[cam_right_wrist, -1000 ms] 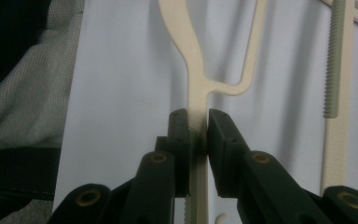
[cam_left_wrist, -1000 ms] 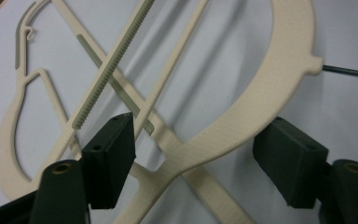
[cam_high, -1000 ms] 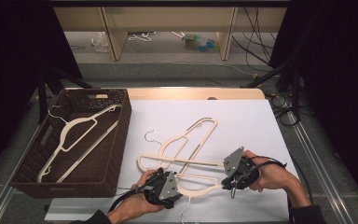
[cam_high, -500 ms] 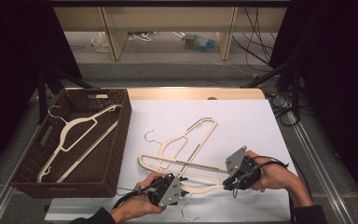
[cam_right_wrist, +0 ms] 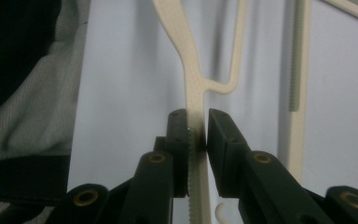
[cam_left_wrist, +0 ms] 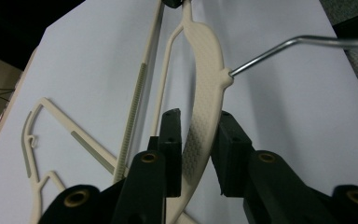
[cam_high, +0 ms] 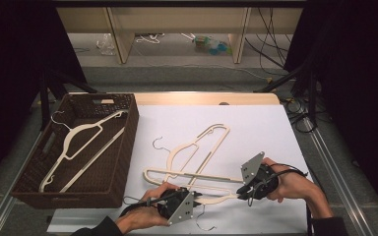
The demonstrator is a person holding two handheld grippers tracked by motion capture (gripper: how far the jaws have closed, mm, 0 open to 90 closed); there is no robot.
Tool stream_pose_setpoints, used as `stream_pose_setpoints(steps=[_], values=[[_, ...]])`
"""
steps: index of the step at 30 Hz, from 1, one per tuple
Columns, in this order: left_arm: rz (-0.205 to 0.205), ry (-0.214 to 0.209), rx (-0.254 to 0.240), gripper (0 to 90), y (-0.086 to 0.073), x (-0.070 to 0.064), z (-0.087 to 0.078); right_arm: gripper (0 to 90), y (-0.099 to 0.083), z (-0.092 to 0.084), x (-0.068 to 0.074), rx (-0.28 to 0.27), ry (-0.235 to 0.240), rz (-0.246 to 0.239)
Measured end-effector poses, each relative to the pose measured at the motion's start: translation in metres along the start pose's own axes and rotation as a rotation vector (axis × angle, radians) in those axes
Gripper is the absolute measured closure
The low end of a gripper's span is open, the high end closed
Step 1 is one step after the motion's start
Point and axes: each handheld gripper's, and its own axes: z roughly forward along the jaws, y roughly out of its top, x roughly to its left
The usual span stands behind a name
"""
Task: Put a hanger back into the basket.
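While gripping from both ends in the high view, left gripper (cam_high: 187,196) and right gripper (cam_high: 248,189) on one hanger (cam_high: 216,199). Left gripper view: jaws just closing, hanger arm between pads. Right gripper view: jaws pinching hanger end.

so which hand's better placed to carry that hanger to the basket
Left. The left gripper is nearer the basket, its jaws closing around the hanger near the hook. The right gripper clamps the far end.
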Motion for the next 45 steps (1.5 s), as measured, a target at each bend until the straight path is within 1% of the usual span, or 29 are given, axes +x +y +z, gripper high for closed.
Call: stream_pose_setpoints(steps=[1,2,5,8,9,12,13,14,15,16,17,18,19,20,21,23,24,25,28,29,31,32,33,34,35,36,37,40,45], values=[[0.003,0.001,-0.01,76.4,0.002,0.004,-0.003,73.1,-0.001,-0.001,0.0,0.0,-0.008,0.017],[0.003,0.006,-0.016,78.4,0.004,0.006,-0.004,66.8,-0.003,-0.007,-0.001,-0.018,-0.039,0.065],[0.004,0.019,-0.031,81.6,0.008,0.015,-0.009,59.4,-0.003,-0.019,0.0,-0.069,-0.104,0.081],[-0.036,0.034,-0.033,84.1,0.013,0.03,-0.016,51.4,-0.005,-0.03,-0.002,-0.129,-0.162,0.125],[-0.036,0.034,-0.033,84.8,0.013,0.03,-0.016,51.4,-0.005,-0.03,-0.002,-0.129,-0.162,0.125],[-0.123,0.05,-0.03,85.5,0.011,0.049,-0.021,42.7,-0.006,-0.045,-0.006,-0.239,-0.29,0.194],[-0.123,0.05,-0.03,85.5,0.011,0.049,-0.021,42.7,-0.006,-0.045,-0.006,-0.239,-0.29,0.194],[-0.175,0.05,-0.024,85.6,0.008,0.056,-0.022,39.3,-0.007,-0.055,-0.007,-0.302,-0.363,0.203],[-0.175,0.05,-0.024,85.6,0.008,0.056,-0.022,39.3,-0.007,-0.055,-0.007,-0.302,-0.363,0.203],[-0.234,0.063,-0.015,85.6,0.004,0.066,-0.023,39.3,-0.009,-0.062,-0.008,-0.331,-0.404,0.225],[-0.234,0.063,-0.015,85.7,0.004,0.066,-0.023,39.3,-0.009,-0.062,-0.008,-0.331,-0.404,0.225],[-0.345,0.072,-0.023,85.6,0.0,0.076,-0.024,39.3,-0.013,-0.068,-0.007,-0.342,-0.435,0.237],[-0.394,0.078,-0.014,85.6,-0.003,0.082,-0.025,39.4,-0.014,-0.069,-0.006,-0.348,-0.447,0.24],[-0.467,0.085,-0.006,85.6,-0.006,0.088,-0.026,39.5,-0.015,-0.071,-0.005,-0.352,-0.455,0.245],[-0.467,0.085,-0.006,85.6,-0.006,0.088,-0.026,39.5,-0.015,-0.071,-0.005,-0.352,-0.455,0.245],[-0.616,0.103,-0.024,85.6,-0.011,0.101,-0.029,39.1,-0.018,-0.075,-0.002,-0.361,-0.462,0.242],[-0.616,0.103,-0.024,85.6,-0.011,0.101,-0.029,39.1,-0.018,-0.075,-0.002,-0.361,-0.462,0.242],[-0.671,0.1,-0.024,85.6,-0.014,0.106,-0.032,39.1,-0.018,-0.077,-0.001,-0.363,-0.469,0.247],[-0.787,0.089,-0.023,85.6,-0.02,0.118,-0.039,39.1,-0.022,-0.079,0.002,-0.365,-0.472,0.249],[-0.853,0.085,-0.026,85.6,-0.024,0.123,-0.043,39.1,-0.024,-0.079,0.004,-0.362,-0.47,0.257],[-0.865,0.085,-0.02,85.6,-0.026,0.126,-0.046,39.0,-0.025,-0.079,0.005,-0.358,-0.469,0.259],[-0.938,0.077,-0.008,85.6,-0.027,0.126,-0.049,38.9,-0.027,-0.078,0.007,-0.362,-0.464,0.255],[-0.976,0.067,-0.013,85.6,-0.028,0.127,-0.051,38.9,-0.027,-0.078,0.007,-0.362,-0.464,0.255],[-0.957,0.07,-0.036,85.5,-0.031,0.131,-0.052,38.8,-0.028,-0.078,0.008,-0.359,-0.463,0.257],[-0.977,0.061,-0.042,85.5,-0.032,0.132,-0.054,38.7,-0.03,-0.077,0.009,-0.357,-0.461,0.26],[-1.039,0.038,-0.076,85.5,-0.033,0.133,-0.058,38.6,-0.031,-0.077,0.01,-0.353,-0.462,0.261],[-1.039,0.038,-0.076,85.5,-0.033,0.133,-0.058,38.4,-0.032,-0.076,0.011,-0.358,-0.464,0.263],[-1.167,-0.02,-0.184,85.6,-0.034,0.139,-0.07,38.0,-0.034,-0.073,0.014,-0.364,-0.455,0.269],[-1.187,-0.008,-0.225,85.6,-0.029,0.139,-0.089,37.6,-0.038,-0.068,0.017,-0.349,-0.45,0.279]])
